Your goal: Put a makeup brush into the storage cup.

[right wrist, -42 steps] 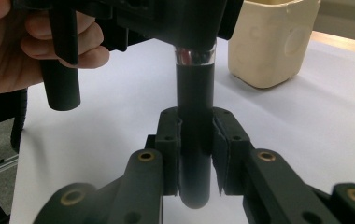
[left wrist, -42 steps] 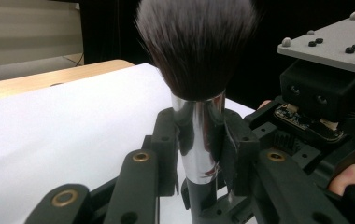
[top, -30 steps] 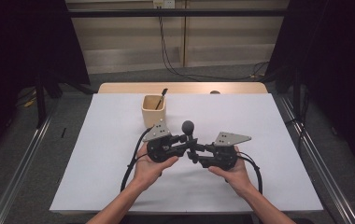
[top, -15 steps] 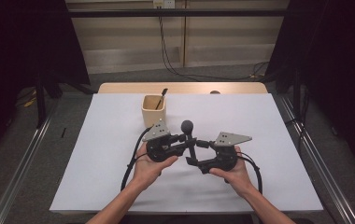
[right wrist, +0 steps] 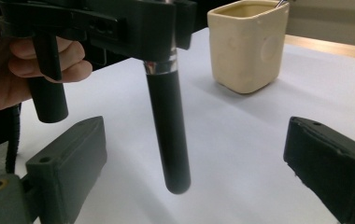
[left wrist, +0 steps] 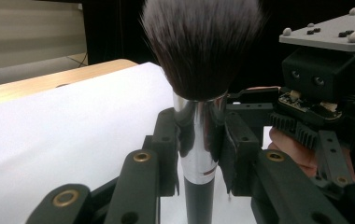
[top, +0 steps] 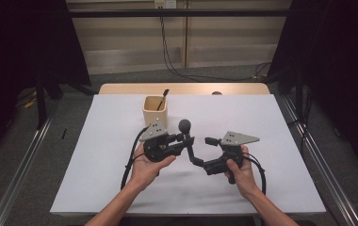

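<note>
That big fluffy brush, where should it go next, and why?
Probably toward the cream cup. The left hand-held gripper clamps the makeup brush at its silver collar, and the right hand-held gripper has just been opening, its jaws wide of the black handle. The cup already holds another brush.

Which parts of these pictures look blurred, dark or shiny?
Left gripper view: brush bristles soft, its metal collar glaring. Right gripper view: right gripper open, near pads blurred, cup clearer. High view: white table bright, surroundings dark.
</note>
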### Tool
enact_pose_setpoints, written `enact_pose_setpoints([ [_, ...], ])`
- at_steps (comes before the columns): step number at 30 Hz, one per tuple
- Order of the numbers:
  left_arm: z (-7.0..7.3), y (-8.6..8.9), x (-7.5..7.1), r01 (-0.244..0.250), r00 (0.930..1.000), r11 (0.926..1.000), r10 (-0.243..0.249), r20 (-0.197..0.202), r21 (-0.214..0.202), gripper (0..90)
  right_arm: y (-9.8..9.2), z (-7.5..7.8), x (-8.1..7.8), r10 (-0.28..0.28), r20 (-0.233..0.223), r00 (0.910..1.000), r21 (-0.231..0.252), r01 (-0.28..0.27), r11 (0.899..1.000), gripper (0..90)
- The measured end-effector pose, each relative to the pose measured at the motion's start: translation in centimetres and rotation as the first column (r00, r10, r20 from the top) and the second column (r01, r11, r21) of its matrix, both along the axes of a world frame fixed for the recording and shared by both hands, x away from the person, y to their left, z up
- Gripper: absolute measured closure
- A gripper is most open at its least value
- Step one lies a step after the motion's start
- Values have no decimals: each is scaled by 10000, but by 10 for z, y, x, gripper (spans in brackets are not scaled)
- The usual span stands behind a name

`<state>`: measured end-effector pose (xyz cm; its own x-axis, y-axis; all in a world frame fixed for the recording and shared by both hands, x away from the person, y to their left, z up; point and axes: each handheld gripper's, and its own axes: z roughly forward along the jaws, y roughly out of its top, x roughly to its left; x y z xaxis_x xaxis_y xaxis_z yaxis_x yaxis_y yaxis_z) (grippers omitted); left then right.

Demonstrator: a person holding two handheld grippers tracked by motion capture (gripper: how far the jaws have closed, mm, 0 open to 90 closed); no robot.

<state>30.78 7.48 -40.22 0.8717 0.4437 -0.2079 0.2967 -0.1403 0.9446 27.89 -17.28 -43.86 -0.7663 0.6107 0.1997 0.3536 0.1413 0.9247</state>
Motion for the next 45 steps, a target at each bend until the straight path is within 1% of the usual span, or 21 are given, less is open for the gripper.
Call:
enact_pose_setpoints([
  [3,1,3,1,-96,10000,10000,96,0,-3,705,-2,0,0,-191,-78,9998,82,192,9998,58],
  [4,1,4,1,-141,9999,9999,141,18,7,705,-2,0,0,-254,-83,9996,-25,253,9997,58],
  [5,1,5,2,-144,9999,9999,144,-12,-25,705,-2,-1,-1,-320,-10,9995,-122,320,9994,58],
  [7,2,8,2,-186,9998,9998,186,25,93,706,-1,-1,-1,-326,29,9995,-178,326,9993,49],
  [9,3,11,2,-248,9997,9996,248,11,116,705,-1,-1,-2,-459,152,9988,-239,463,9986,49],
  [11,4,15,2,-299,9996,9995,299,22,88,706,-3,0,-3,-522,254,9983,-190,527,9984,49],
  [13,5,19,3,-351,9994,9993,350,80,160,706,-4,1,-3,-682,364,9970,-242,691,9973,43],
  [15,5,22,3,-378,9993,9991,376,71,180,705,-6,1,-4,-772,413,9962,-211,781,9967,30],
  [16,6,24,3,-347,9994,9992,346,37,200,705,-7,0,-5,-836,450,9955,-303,850,9959,26],
  [19,6,27,4,-489,9988,9985,489,30,245,705,-10,0,-7,-958,500,9941,-318,974,9947,16],
  [21,6,30,4,-532,9986,9983,531,23,232,706,-13,0,-9,-1160,620,9913,-265,1178,9927,16],
  [22,6,31,5,-577,9983,9980,577,23,239,706,-15,-1,-10,-1186,600,9911,-225,1201,9925,14],
  [26,6,35,6,-623,9981,9975,623,6,338,705,-23,-2,-14,-1461,737,9865,-282,1485,9885,9],
  [28,7,37,6,-607,9982,9974,607,9,400,705,-27,-3,-16,-1694,812,9822,-248,1719,9848,9],
  [30,7,39,7,-668,9978,9969,669,-9,425,705,-31,-3,-17,-1778,881,9801,-305,1810,9830,7],
  [34,8,45,8,-756,9971,9962,758,-51,422,706,-40,-4,-21,-2164,997,9712,-352,2208,9747,6],
  [36,8,48,8,-840,9964,9957,843,-65,378,706,-45,-5,-22,-2324,959,9679,-313,2363,9712,8],
  [38,9,52,9,-913,9958,9950,916,-50,406,706,-50,-6,-23,-2492,1047,9628,-484,2552,9657,8],
  [40,9,55,10,-938,9955,9947,942,-73,422,706,-54,-7,-25,-2566,972,9616,-371,2611,9646,8],
  [43,11,60,11,-1052,9944,9931,1055,-29,516,706,-61,-8,-28,-2687,1077,9572,-474,2749,9603,8],
  [45,11,63,12,-1148,9933,9922,1152,-50,490,706,-66,-8,-29,-2744,1048,9559,-446,2801,9589,8],
])
